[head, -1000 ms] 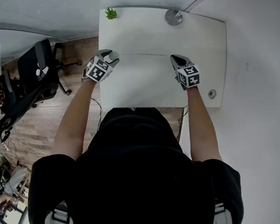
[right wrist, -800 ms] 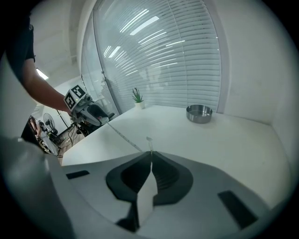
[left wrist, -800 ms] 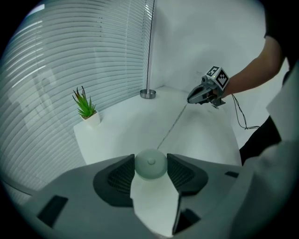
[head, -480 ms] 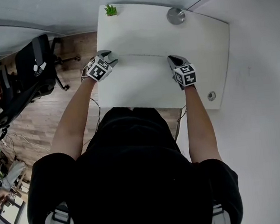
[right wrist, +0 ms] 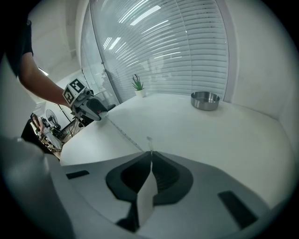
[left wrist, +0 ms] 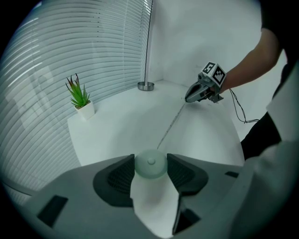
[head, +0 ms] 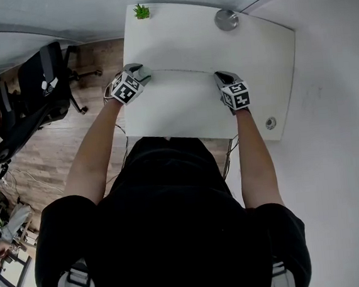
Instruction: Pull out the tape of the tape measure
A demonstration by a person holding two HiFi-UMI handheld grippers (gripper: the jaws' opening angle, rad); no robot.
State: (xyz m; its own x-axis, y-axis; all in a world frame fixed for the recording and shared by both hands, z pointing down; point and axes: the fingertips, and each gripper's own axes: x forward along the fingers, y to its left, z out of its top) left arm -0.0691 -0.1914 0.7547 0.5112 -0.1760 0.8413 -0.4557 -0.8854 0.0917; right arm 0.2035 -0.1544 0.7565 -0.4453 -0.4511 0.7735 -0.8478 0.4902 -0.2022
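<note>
- We take this for an office: a black swivel chair (head: 42, 90) stands at the left of the frame on a wood-plank floor (head: 61, 157).
- A plain white counter (head: 194, 100) fills a corner between white walls, with a round fitting (head: 270, 123) near its lower right edge.
- Slatted window blinds (left wrist: 84, 51) span the upper left of the left gripper view.
- A small potted plant (head: 141, 12) and a metal bowl (head: 226, 20) sit along the counter's upper edge.
- Loose cables (head: 16, 184) crowd the lower left.
</note>
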